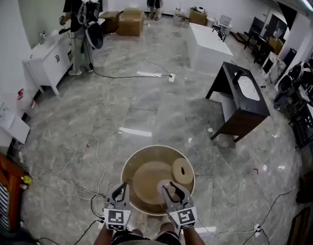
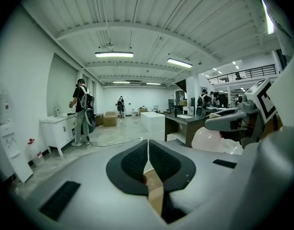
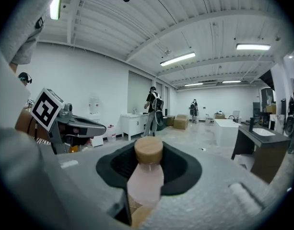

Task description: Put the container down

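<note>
Left wall: white cabinet (image 1: 46, 60), person with backpack (image 1: 79, 14)
Right: dark vanity (image 1: 240, 103)
Floor: cables (image 1: 118, 77), 2 cardboard boxes (image 1: 131, 22)

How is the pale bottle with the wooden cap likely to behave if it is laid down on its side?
The bottle looks round, so on its side it would probably roll. Its pale body seems smooth, so it may slip between the pads of the right gripper. It fits between the jaws and is likely light, though how full it is cannot be told.
</note>
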Action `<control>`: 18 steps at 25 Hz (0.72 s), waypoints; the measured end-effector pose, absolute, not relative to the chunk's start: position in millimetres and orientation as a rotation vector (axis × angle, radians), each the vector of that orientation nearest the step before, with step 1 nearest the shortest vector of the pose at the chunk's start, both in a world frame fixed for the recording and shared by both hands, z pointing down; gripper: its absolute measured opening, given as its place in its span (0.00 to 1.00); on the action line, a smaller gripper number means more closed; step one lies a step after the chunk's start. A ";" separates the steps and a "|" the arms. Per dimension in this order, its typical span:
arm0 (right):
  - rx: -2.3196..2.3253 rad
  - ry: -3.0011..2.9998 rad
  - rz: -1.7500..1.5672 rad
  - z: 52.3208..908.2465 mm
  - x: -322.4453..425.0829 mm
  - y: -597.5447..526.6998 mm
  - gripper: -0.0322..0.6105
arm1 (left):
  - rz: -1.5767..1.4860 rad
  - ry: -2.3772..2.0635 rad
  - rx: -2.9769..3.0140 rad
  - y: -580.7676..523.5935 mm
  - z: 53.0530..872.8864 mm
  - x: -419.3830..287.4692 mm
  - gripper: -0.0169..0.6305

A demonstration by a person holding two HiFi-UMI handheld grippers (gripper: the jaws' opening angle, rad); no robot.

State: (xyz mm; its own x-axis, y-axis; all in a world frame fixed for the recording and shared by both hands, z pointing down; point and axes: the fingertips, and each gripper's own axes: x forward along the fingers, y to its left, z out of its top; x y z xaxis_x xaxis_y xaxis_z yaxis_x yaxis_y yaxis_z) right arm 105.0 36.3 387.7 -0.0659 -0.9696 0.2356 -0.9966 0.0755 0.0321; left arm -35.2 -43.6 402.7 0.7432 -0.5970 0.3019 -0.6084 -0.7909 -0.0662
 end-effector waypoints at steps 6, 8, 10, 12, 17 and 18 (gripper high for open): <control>1.855 -2.289 0.234 419.2 109.3 -8.2 0.25 | 0.517 -1.160 2.762 -58.5 441.7 -35.5 0.07; 1.783 -2.337 0.224 431.1 109.6 -26.0 0.25 | 0.519 -1.221 2.715 -67.1 455.3 -35.8 0.07; 1.715 -2.374 0.230 443.0 109.1 -41.8 0.25 | 0.526 -1.279 2.666 -76.3 470.2 -37.2 0.06; 1.660 -2.390 0.259 456.7 110.5 -55.3 0.25 | 0.528 -1.328 2.620 -84.4 485.9 -36.9 0.07; 1.555 -2.419 0.293 509.8 114.4 -82.7 0.25 | 0.534 -1.417 2.546 -106.7 530.3 -35.8 0.07; 1.535 -2.427 0.299 521.2 113.8 -88.0 0.25 | 0.533 -1.432 2.534 -112.2 540.4 -35.9 0.06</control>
